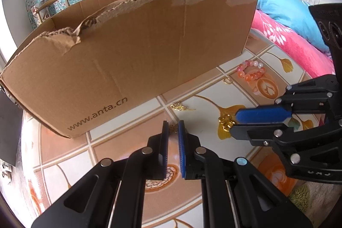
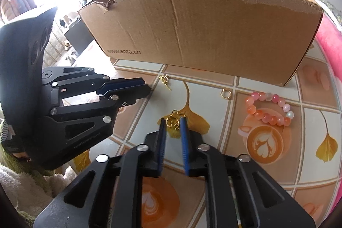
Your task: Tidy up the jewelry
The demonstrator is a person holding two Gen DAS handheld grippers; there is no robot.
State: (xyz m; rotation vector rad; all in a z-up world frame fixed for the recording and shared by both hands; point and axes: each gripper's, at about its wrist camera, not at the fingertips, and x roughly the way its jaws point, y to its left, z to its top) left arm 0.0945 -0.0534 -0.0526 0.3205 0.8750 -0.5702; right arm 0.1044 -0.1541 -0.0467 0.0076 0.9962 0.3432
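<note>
My left gripper [image 1: 173, 123] is shut on a small gold charm [image 1: 173, 128] just above the patterned tabletop [image 1: 132, 149]. In the right wrist view it [image 2: 149, 85] comes in from the left with its fingers nearly together. My right gripper [image 2: 173, 120] stands slightly open around a cluster of gold rings [image 2: 172, 121] that lies on the table, and the pads do not visibly press on it. A gold chain piece [image 2: 164, 78], a gold ring [image 2: 225, 93] and a pink-and-orange bead bracelet [image 2: 269, 108] lie loose in front of the torn cardboard box [image 2: 203, 25].
The open box [image 1: 128, 57] fills the far side of the table. A pink blanket [image 1: 295, 46] and a blue pillow [image 1: 286, 8] lie to the right. A fuzzy green sleeve [image 2: 15, 161] shows at the lower left of the right wrist view.
</note>
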